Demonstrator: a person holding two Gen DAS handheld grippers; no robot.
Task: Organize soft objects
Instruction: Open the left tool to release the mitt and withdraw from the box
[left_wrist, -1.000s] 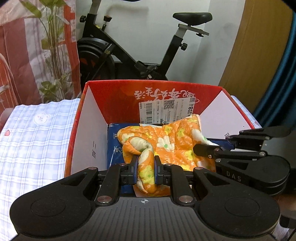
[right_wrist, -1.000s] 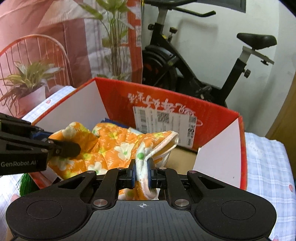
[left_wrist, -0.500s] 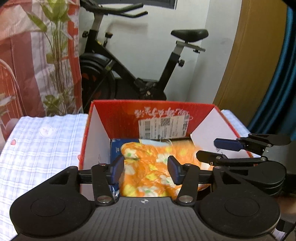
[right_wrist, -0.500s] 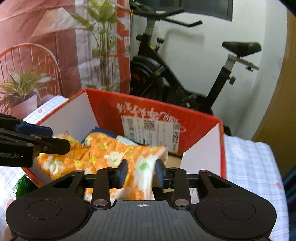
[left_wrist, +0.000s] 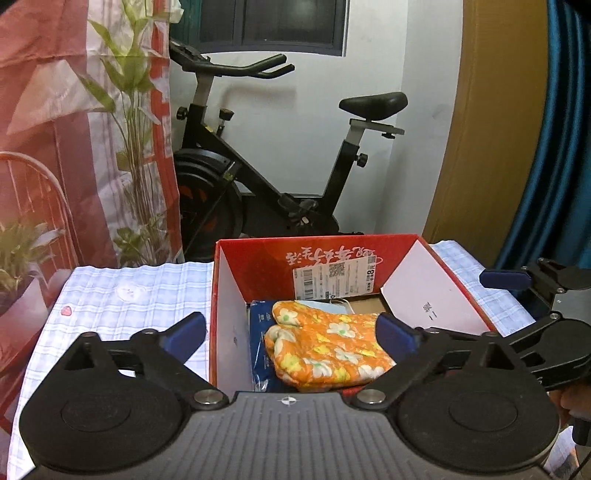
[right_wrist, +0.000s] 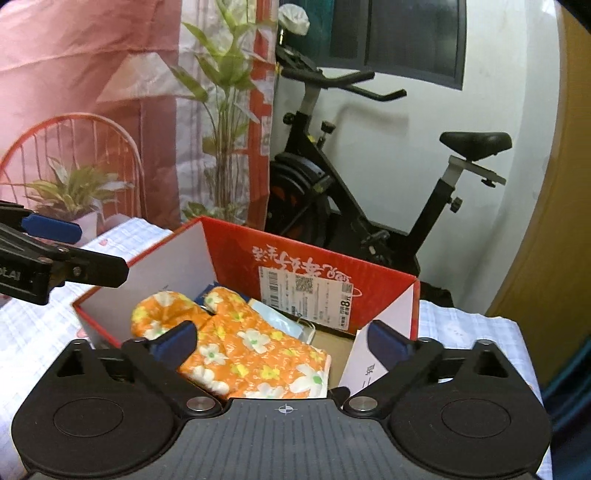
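The orange flower-printed quilted oven mitt (left_wrist: 325, 347) lies flat inside the red cardboard box (left_wrist: 258, 254) at 12 o'clock, deposited for storage, with left gripper (left_wrist: 291, 332) and right gripper (right_wrist: 282, 338) spread wide, empty.

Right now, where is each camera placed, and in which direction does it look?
Left wrist: on the left gripper, facing forward over the red box toward the exercise bike; its open jaws and the right gripper show.
Right wrist: on the right gripper, same direction, further right; the left gripper shows.
Shared: box, orange mitt, bike.
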